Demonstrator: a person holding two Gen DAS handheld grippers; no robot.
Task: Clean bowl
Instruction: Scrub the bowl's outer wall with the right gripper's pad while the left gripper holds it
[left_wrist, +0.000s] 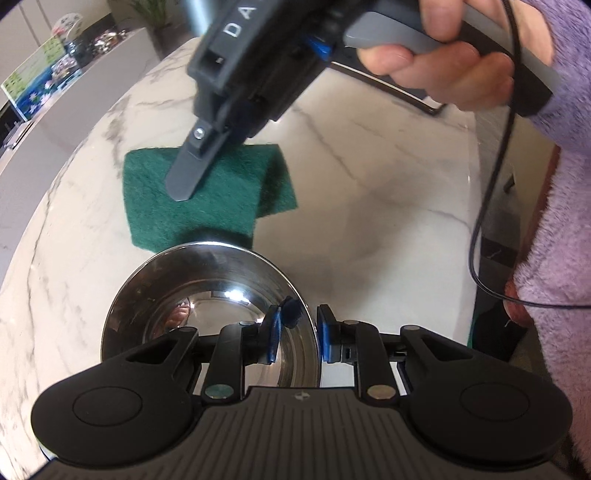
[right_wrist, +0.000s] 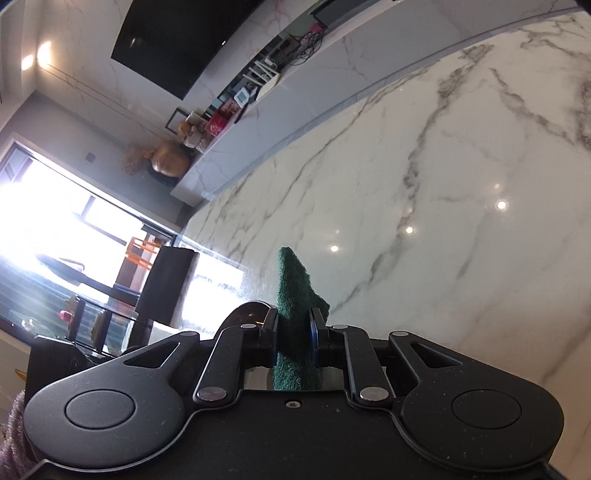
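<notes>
Gripping: left gripper (left_wrist: 298, 330) has the steel bowl (left_wrist: 207, 295) by its rim, one blue pad inside the wall and one outside, jaws narrow and pinched on the metal.
Bowl: it sits low in the left wrist view, right in front of the camera, shiny inside with room reflections, over the marble table (left_wrist: 369, 177). I cannot tell whether its base touches the table.
Right gripper: seen from the left wrist view it comes in from the top (left_wrist: 181, 184), tilted down, fingers over the green scouring pad (left_wrist: 221, 192).
Its grip: in the right wrist view the right gripper (right_wrist: 294, 330) has the scouring pad (right_wrist: 291, 295) clamped between narrow jaws, and the pad stands up past the fingertips.
Pad: folded, just beyond the bowl's far rim, close above or on the marble; contact is unclear.
Hand: a person's hand (left_wrist: 454, 55) squeezes the right gripper's handle, lilac fleece sleeve (left_wrist: 554, 258) along the right edge.
Cable: black cable (left_wrist: 491, 206) hangs down beside the sleeve.
Background: shelf (right_wrist: 258, 92) with clutter beyond the table, and a dark screen (right_wrist: 177, 40) on the wall.
</notes>
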